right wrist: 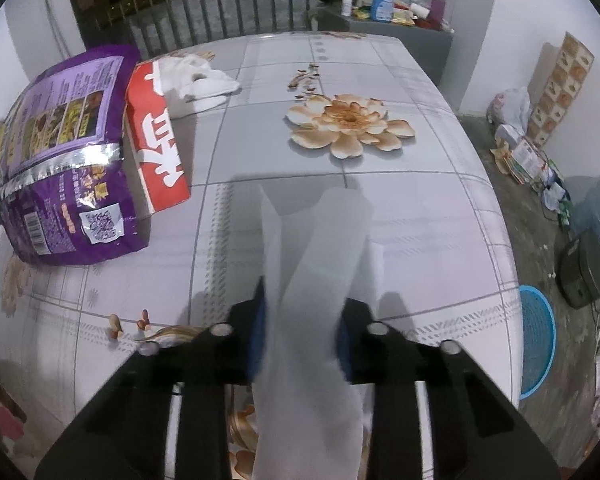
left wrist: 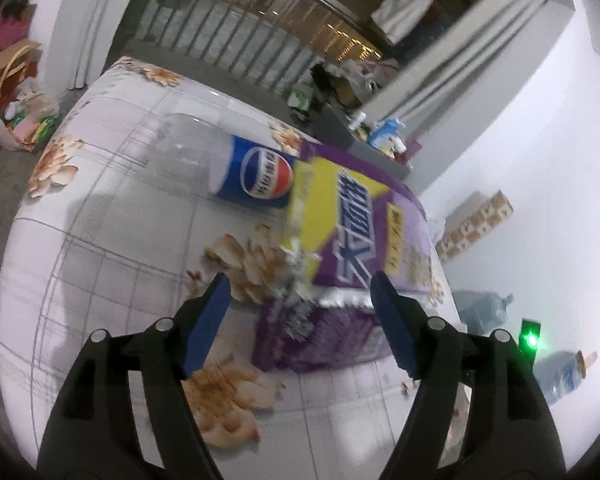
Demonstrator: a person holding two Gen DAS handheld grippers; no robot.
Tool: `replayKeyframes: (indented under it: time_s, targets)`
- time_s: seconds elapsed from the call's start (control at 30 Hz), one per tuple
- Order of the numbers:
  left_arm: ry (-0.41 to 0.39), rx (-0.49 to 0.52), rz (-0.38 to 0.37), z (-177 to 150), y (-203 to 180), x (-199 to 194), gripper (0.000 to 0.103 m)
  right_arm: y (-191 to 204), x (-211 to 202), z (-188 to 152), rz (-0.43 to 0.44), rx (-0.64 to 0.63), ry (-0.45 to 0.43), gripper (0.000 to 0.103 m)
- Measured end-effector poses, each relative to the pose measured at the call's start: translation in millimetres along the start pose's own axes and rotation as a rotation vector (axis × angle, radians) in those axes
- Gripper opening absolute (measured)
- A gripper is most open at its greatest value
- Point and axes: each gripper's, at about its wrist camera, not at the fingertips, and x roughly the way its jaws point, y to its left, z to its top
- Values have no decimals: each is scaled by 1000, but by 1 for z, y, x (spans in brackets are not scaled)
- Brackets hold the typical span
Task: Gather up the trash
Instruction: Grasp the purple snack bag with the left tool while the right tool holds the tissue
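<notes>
In the left wrist view my left gripper is open, its blue pads on either side of the near end of a purple and yellow snack bag lying on the flowered table. An empty Pepsi bottle lies just beyond the bag. In the right wrist view my right gripper is shut on a translucent white plastic bag held above the table. The purple snack bag shows at the left, with a red and white package and crumpled white tissue beside it.
A few peanut shells lie near the table's front edge. A blue basket and a dark round device sit on the floor at the right. A grey side table with bottles stands beyond the far edge.
</notes>
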Motion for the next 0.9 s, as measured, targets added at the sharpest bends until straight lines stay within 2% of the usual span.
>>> replayKeyframes:
  time_s: [0.07,0.17,0.23,0.33,0.43,0.5,0.57,0.77,0.9]
  targets:
    - [-8,-3,-15,7,5,5,73,-3,2,3,11,15,4,10]
    - [17,-18,-55,15,14,15,74,-8,4,7,69,70,25,5]
    - [35,-36,-102,20,19,24,74,-11,4,11,141,115,23,5]
    - [75,-25,-115,23,18,37,74,-8,-2,22,225,148,-11,5]
    - [100,-4,-165,20,10,39,72,-1,-8,38,324,167,-47,5]
    - [88,16,-191,16,3,33,67,6,-10,47,372,171,-59,5]
    - [79,41,-223,11,-4,25,63,13,-8,57,410,167,-67,5]
    - [109,141,-370,-11,-33,4,62,26,4,68,498,167,-40,5]
    - [156,127,-351,-22,-39,17,60,25,16,63,549,201,-4,5]
